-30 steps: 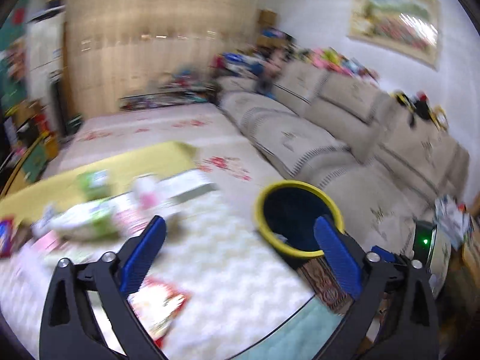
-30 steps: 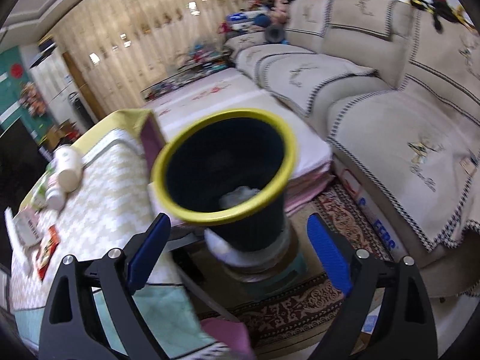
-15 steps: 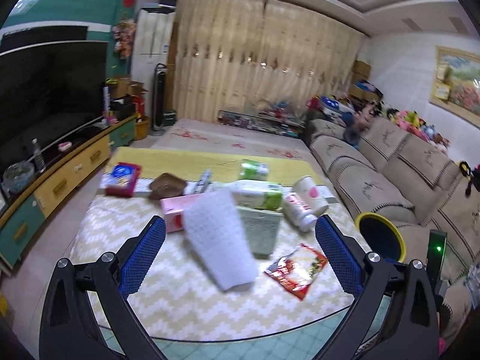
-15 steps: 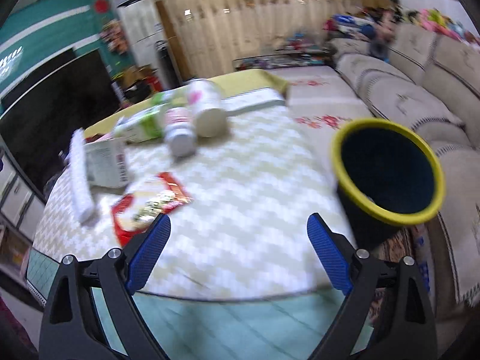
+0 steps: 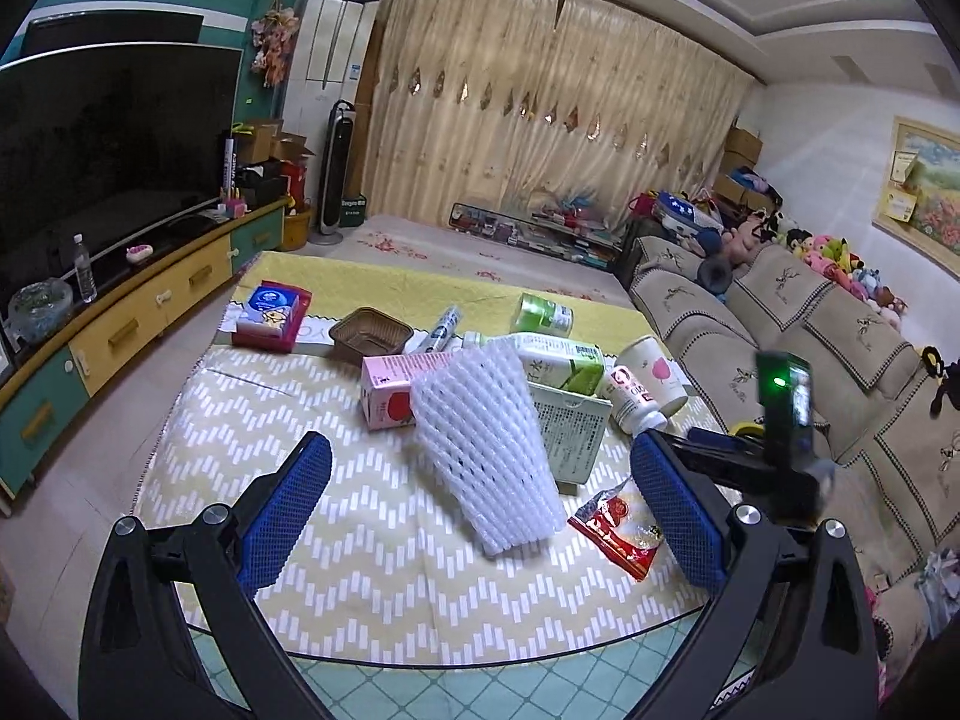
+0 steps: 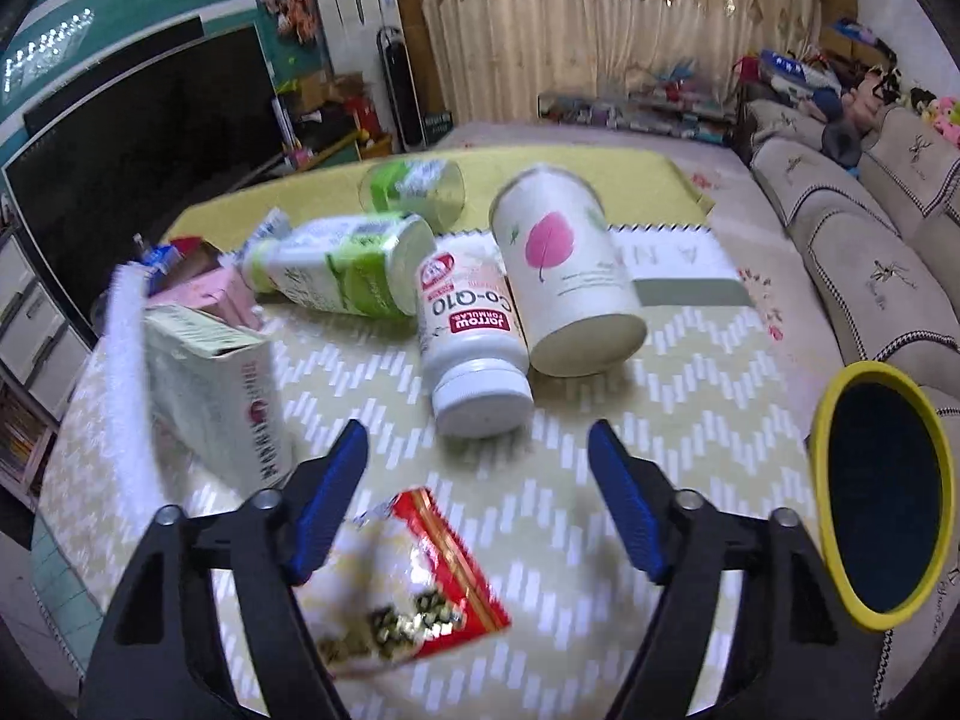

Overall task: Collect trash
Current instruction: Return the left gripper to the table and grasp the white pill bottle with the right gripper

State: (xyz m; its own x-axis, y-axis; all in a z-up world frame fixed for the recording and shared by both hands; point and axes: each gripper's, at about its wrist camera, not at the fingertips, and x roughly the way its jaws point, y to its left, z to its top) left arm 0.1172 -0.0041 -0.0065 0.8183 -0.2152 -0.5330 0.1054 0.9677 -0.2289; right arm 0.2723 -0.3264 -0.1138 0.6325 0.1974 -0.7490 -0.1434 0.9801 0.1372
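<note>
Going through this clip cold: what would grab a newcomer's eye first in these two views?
Probably the white foam net sleeve propped mid-table against a pale box, ahead of the open left gripper. Next, the red snack wrapper lying just under the right gripper, whose jaws are closing with nothing between them yet. The yellow-rimmed bin waits off the table's right edge.

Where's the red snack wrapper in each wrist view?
Left wrist: red snack wrapper lies lower right on the table, beside the right blue pad.
Right wrist: red snack wrapper at bottom centre, under the left blue pad.
Shared landmark: the white supplement bottle, lying just beyond the wrapper in both.
</note>
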